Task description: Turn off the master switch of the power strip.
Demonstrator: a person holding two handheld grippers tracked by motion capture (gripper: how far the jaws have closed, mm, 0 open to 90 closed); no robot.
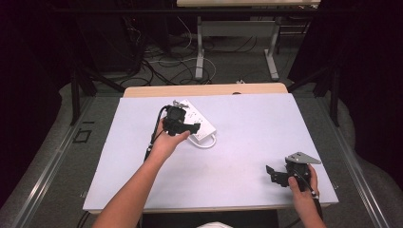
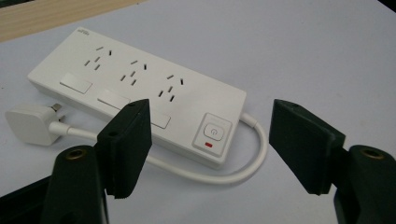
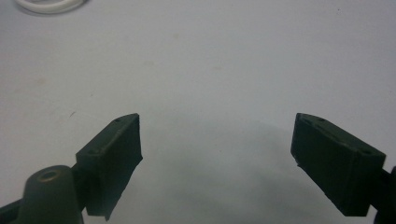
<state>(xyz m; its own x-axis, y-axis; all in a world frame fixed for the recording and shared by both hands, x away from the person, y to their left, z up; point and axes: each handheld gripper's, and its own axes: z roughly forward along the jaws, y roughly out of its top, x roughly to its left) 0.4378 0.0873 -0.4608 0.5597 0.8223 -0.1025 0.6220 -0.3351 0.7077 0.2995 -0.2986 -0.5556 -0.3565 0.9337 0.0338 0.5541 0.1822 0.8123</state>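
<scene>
A white power strip with three socket groups and a switch lies at the back middle of the white table; the strip also shows in the high view. Its short white cable loops round to a white plug lying beside it. My left gripper hovers open just above the strip's switch end, nothing between its jaws. It shows in the high view as the left gripper. My right gripper rests open near the table's front right corner, over bare surface.
A wooden strip borders the table's far edge. Beyond it, cables lie on the floor around the legs of another table. A piece of the white cable loop shows at the top left of the right gripper view.
</scene>
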